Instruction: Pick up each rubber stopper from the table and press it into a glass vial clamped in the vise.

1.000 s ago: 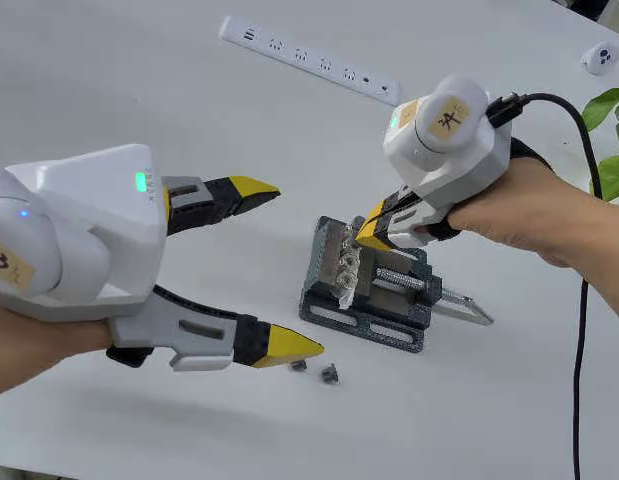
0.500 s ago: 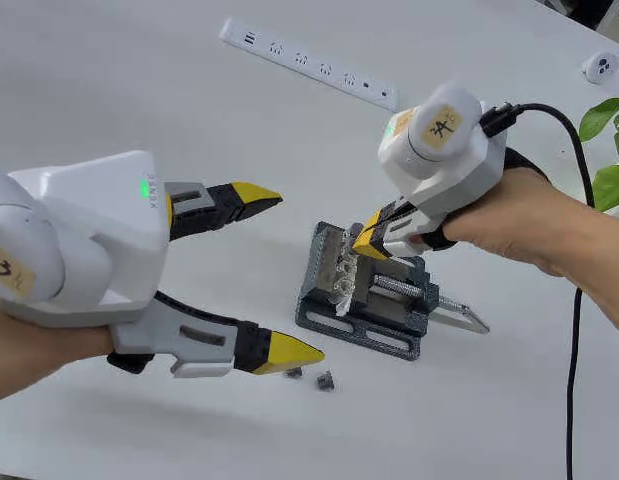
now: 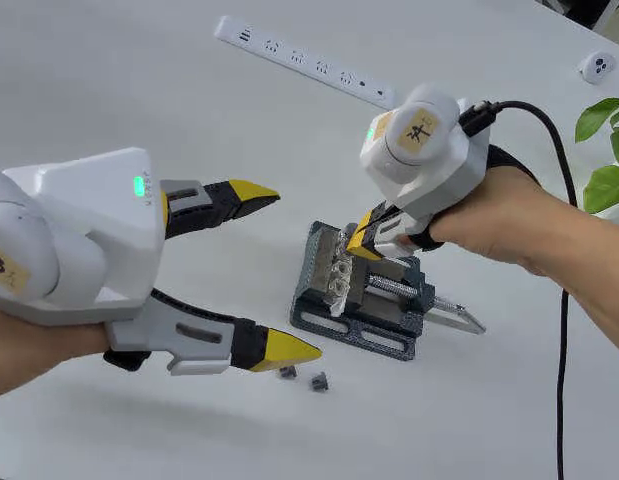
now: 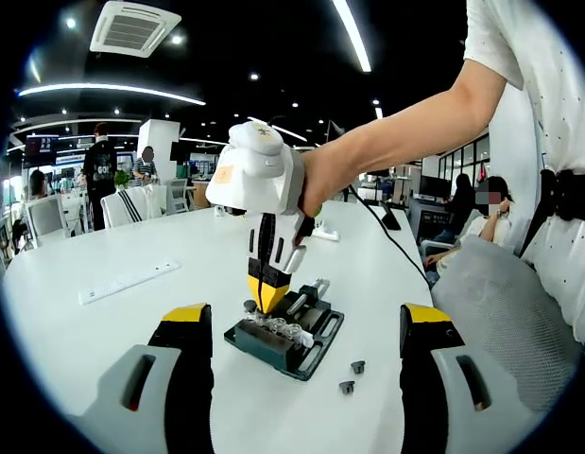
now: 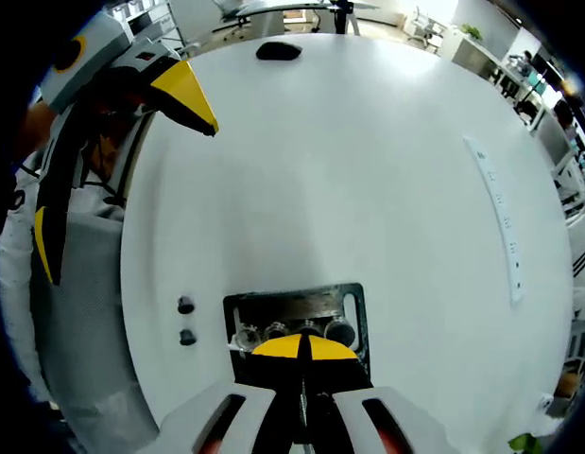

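While the right gripper [image 3: 357, 246] hangs over the vise [image 3: 329, 322], its jaws are squeezed together, with the yellow tips right on top of the row of glass vials [image 3: 339, 282] clamped in there. Honestly, I can't tell if anything is pinched between them. From the right gripper view the tips meet with just a thin line between, and the vials sit in a row just past them inside the vise opening. In the left gripper view the vial at the near end of the row looks like it has a dark cap on it, but it's too small to be sure. The left gripper [image 3: 272, 270] is off to the left of the vise, up above the desk [image 3: 139, 90], with its jaws spread wide and nothing between them. On the desk just in front of the vise, near the left gripper's lower tip, sit one rubber stopper [image 3: 287, 372] and a second stopper [image 3: 318, 381] right beside it. The two are close together but not touching each other or the vise. A white power strip [image 3: 304, 60] lies well behind the vise at the far side of the desk. A black cable [image 3: 564, 330] runs from the right gripper down the right side, and a few leaves of a plant [image 3: 609, 150] poke in at the right edge.
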The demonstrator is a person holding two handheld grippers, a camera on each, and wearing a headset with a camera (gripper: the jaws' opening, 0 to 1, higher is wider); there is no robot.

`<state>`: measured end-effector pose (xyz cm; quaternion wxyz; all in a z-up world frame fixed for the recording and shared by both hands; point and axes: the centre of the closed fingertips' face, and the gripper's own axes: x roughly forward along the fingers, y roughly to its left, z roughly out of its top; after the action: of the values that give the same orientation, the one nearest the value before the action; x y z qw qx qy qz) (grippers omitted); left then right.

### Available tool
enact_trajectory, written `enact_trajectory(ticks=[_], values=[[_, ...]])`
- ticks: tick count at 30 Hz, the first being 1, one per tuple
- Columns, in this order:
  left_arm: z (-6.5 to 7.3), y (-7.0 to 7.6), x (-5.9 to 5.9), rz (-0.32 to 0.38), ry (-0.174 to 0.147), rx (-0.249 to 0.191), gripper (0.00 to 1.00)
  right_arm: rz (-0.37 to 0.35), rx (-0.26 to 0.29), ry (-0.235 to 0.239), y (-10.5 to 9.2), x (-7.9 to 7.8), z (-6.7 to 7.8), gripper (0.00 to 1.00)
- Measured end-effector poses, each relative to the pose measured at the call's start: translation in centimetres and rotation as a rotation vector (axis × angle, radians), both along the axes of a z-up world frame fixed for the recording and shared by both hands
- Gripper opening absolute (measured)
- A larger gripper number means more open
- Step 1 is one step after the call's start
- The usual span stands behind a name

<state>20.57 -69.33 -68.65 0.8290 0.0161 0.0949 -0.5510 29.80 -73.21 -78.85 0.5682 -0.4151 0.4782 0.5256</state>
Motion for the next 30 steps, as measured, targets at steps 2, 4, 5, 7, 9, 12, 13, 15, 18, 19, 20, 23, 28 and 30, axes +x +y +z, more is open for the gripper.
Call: enact_trajectory(ticks=[2,4,5,7,9,12,13,15,18,19,20,23,28,30], values=[[0.0,-0.1,-0.1,-0.005,-0.003,0.007,0.8,-0.005,-0.002,0.013,0.0,0.0,0.0,0.0],[0.1,-0.1,-0.2,-0.006,-0.001,0.007,0.8,-0.011,-0.003,0.023,0.0,-0.1,0.0,0.0],[0.2,-0.2,-0.2,-0.008,-0.003,0.009,0.8,-0.017,0.001,0.03,0.0,0.0,0.0,0.0],[0.5,-0.4,-0.4,-0.015,-0.009,0.011,0.8,-0.04,0.012,0.045,-0.1,0.1,0.0,0.0],[0.7,-0.5,-0.5,-0.021,-0.013,0.013,0.8,-0.045,0.022,0.044,-0.1,0.0,0.1,0.0],[1.1,-0.6,-0.7,-0.026,-0.018,0.016,0.81,-0.062,0.052,0.028,-0.2,-0.2,0.3,0.0],[1.2,-0.5,-0.7,-0.027,-0.018,0.016,0.81,-0.065,0.061,0.028,-0.2,-0.2,0.3,0.0],[1.4,-0.4,-0.9,-0.029,-0.027,0.031,0.81,-0.107,0.092,0.034,-0.1,-0.1,0.3,0.0],[1.7,-0.1,-1.0,-0.019,-0.025,0.032,0.81,-0.106,0.122,0.022,-0.3,-0.2,0.3,0.0],[1.7,0.0,-1.0,-0.014,-0.025,0.033,0.81,-0.116,0.131,0.02,-0.3,-0.2,0.3,0.0],[1.7,0.0,-1.1,-0.009,-0.024,0.035,0.81,-0.122,0.141,0.018,-0.3,0.0,0.2,0.0],[1.8,0.2,-1.2,-0.001,-0.02,0.039,0.81,-0.128,0.161,0.009,-0.3,0.1,0.2,0.0],[1.9,0.1,-1.5,0.002,-0.022,0.049,0.81,-0.136,0.178,-0.001,-0.2,0.0,0.3,0.0],[2.0,0.0,-1.5,0.002,-0.022,0.045,0.81,-0.133,0.181,-0.002,-0.1,0.0,0.3,0.0]])
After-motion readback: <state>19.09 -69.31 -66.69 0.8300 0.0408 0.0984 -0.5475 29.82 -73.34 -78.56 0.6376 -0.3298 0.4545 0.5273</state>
